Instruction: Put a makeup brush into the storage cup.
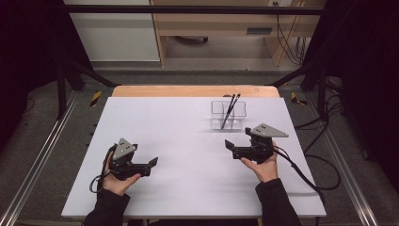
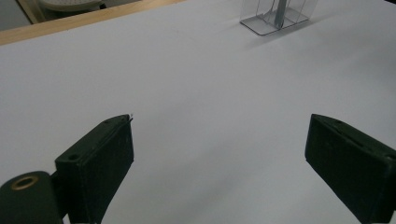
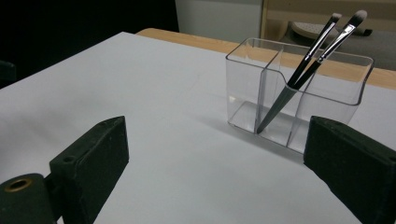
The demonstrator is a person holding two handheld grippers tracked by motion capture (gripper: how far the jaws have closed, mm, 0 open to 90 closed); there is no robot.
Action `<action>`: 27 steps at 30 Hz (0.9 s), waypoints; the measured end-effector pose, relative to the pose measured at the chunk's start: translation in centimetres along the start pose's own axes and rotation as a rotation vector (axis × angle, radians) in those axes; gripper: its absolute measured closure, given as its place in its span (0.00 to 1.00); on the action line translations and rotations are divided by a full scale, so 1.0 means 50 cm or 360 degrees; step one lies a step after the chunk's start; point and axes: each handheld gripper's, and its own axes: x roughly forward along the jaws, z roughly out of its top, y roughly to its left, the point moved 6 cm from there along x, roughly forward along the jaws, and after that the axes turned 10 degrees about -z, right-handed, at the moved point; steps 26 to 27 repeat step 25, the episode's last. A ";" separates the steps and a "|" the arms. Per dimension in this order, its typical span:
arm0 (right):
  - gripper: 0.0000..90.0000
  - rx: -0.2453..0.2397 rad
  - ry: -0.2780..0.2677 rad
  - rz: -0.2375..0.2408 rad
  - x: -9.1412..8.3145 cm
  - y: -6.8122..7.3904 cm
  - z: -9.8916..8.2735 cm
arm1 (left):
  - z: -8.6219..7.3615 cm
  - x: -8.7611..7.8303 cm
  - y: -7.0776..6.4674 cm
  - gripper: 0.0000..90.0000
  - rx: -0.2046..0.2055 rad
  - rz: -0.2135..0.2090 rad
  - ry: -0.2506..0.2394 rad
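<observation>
Both makeup brushes in the clear holder, both grippers empty and clear of it.

High view: the clear plastic three-compartment organiser [image 1: 227, 115] stood at the far right of the white counter [image 1: 188, 141], with two thin black-handled makeup brushes [image 1: 230, 109] leaning in it; right gripper [image 1: 229, 145] sat just in front of it, not touching, left gripper [image 1: 153, 162] well apart at near left. Left gripper view: jaws stood wide apart over bare counter, nothing between them, organiser far off at the top. Right gripper view: jaws wide apart, empty; brushes sat together in the middle compartment, tips at the bottom, bristles up, tilted right. Looked like the placing step was done and the release finished; next move, if any, only needs the right hand backing off without clipping the organiser.
</observation>
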 end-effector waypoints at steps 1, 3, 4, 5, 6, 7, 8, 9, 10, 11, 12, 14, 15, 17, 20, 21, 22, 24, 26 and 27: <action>0.07 -0.0011 0.0008 -0.0004 -0.002 0.000 -0.003 | 0.000 0.000 0.000 0.08 -0.0002 -0.0001 -0.0001; 0.07 -0.0034 0.0017 -0.0004 -0.006 0.003 -0.007 | -0.001 0.001 0.001 0.08 -0.0002 0.0000 0.0001; 0.06 -0.0042 0.0022 0.0004 -0.009 0.005 -0.010 | -0.001 0.001 0.001 0.08 -0.0002 -0.0001 0.0002; 0.06 -0.0039 0.0021 0.0007 -0.011 0.005 -0.012 | -0.001 0.001 0.002 0.08 -0.0001 -0.0001 0.0002; 0.06 -0.0036 0.0016 0.0009 -0.013 0.005 -0.014 | -0.001 0.001 0.002 0.08 0.0000 -0.0003 0.0001; 0.06 -0.0032 0.0015 0.0013 -0.016 0.003 -0.017 | -0.001 0.001 0.002 0.08 0.0000 -0.0003 0.0001; 0.06 -0.0026 0.0014 0.0012 -0.018 0.002 -0.019 | -0.001 0.000 0.002 0.08 0.0001 -0.0004 0.0002; 0.06 -0.0030 0.0011 0.0012 -0.020 0.000 -0.022 | -0.002 0.000 0.002 0.08 0.0002 -0.0004 0.0002; 0.06 -0.0028 0.0017 0.0013 -0.022 -0.001 -0.024 | -0.002 0.000 0.002 0.08 0.0003 -0.0004 0.0004; 0.06 -0.0027 0.0019 0.0013 -0.025 -0.002 -0.027 | -0.002 0.000 0.002 0.08 0.0003 -0.0004 0.0005; 0.06 -0.0041 0.0026 0.0005 -0.027 -0.004 -0.029 | -0.002 0.001 0.002 0.08 0.0004 -0.0005 0.0005; 0.06 -0.0059 0.0028 -0.0001 -0.032 -0.003 -0.032 | -0.003 0.001 0.002 0.08 0.0010 -0.0005 0.0009; 0.06 -0.0056 0.0024 0.0007 -0.033 -0.002 -0.033 | -0.003 0.001 0.002 0.08 0.0011 -0.0007 0.0009; 0.06 -0.0050 0.0025 0.0016 -0.037 -0.003 -0.037 | -0.004 0.000 0.001 0.08 0.0012 -0.0010 0.0007; 0.06 -0.0039 0.0032 0.0012 -0.042 -0.007 -0.043 | -0.003 -0.001 0.001 0.08 0.0011 -0.0012 -0.0003; 0.06 -0.0040 0.0033 0.0010 -0.045 -0.008 -0.046 | -0.003 -0.001 0.001 0.08 0.0012 -0.0012 -0.0003; 0.06 -0.0040 0.0033 0.0010 -0.047 -0.009 -0.049 | -0.003 -0.001 0.000 0.08 0.0015 -0.0013 -0.0002; 0.06 -0.0036 0.0039 0.0001 -0.052 -0.012 -0.054 | -0.003 0.001 -0.001 0.08 0.0021 -0.0019 0.0005; 0.06 -0.0034 0.0041 -0.0002 -0.055 -0.013 -0.057 | -0.004 0.001 -0.002 0.08 0.0025 -0.0019 0.0008; 0.06 -0.0034 0.0041 -0.0002 -0.055 -0.013 -0.057 | -0.004 0.001 -0.002 0.08 0.0025 -0.0019 0.0008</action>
